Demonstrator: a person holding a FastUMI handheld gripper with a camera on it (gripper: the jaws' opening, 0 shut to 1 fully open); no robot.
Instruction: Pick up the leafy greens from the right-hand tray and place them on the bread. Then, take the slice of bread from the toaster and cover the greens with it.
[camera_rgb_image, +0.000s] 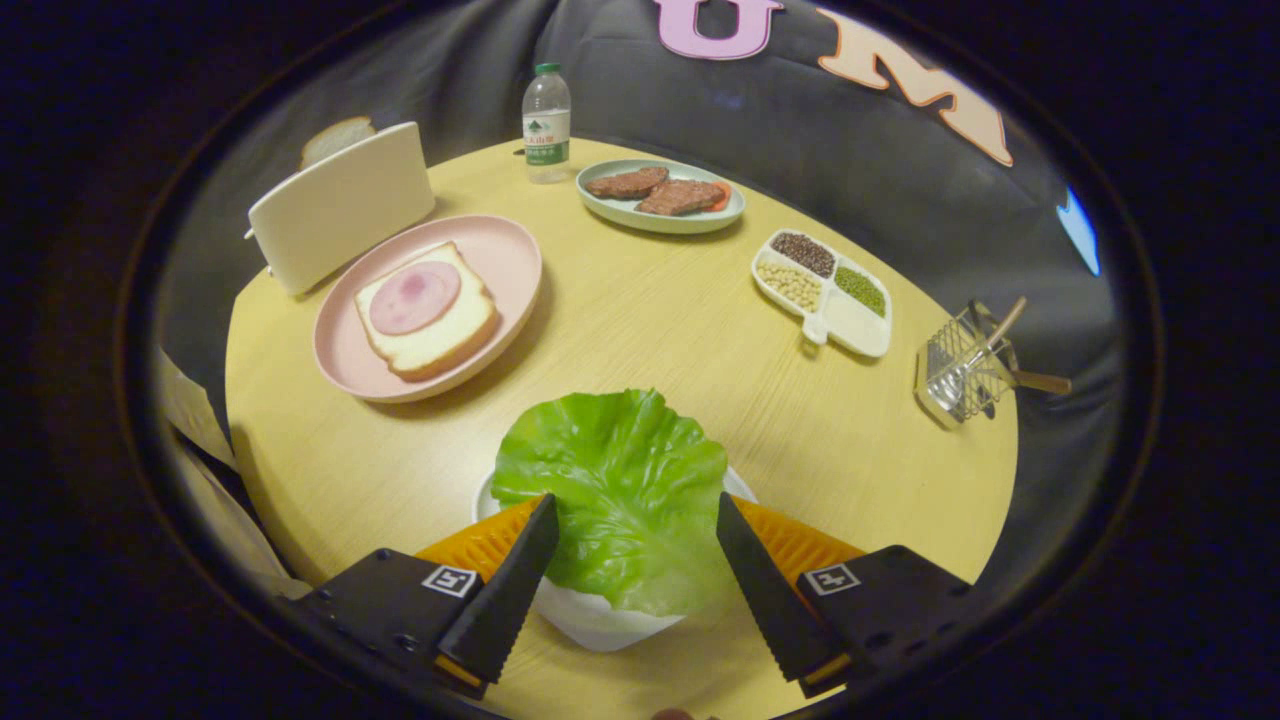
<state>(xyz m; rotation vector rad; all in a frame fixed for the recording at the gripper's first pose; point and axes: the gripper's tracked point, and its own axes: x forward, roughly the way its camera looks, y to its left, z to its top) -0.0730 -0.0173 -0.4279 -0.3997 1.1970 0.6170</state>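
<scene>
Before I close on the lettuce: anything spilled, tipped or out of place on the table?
Nothing stands out. The lettuce leaf lies on its white tray between the open tongs.

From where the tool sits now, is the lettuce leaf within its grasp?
Probably yes. The lettuce leaf lies on its white tray between the open fingers of the tool, one finger on each side of the leaf. Nothing sits between them and it; whether they touch it yet I cannot tell.
</scene>
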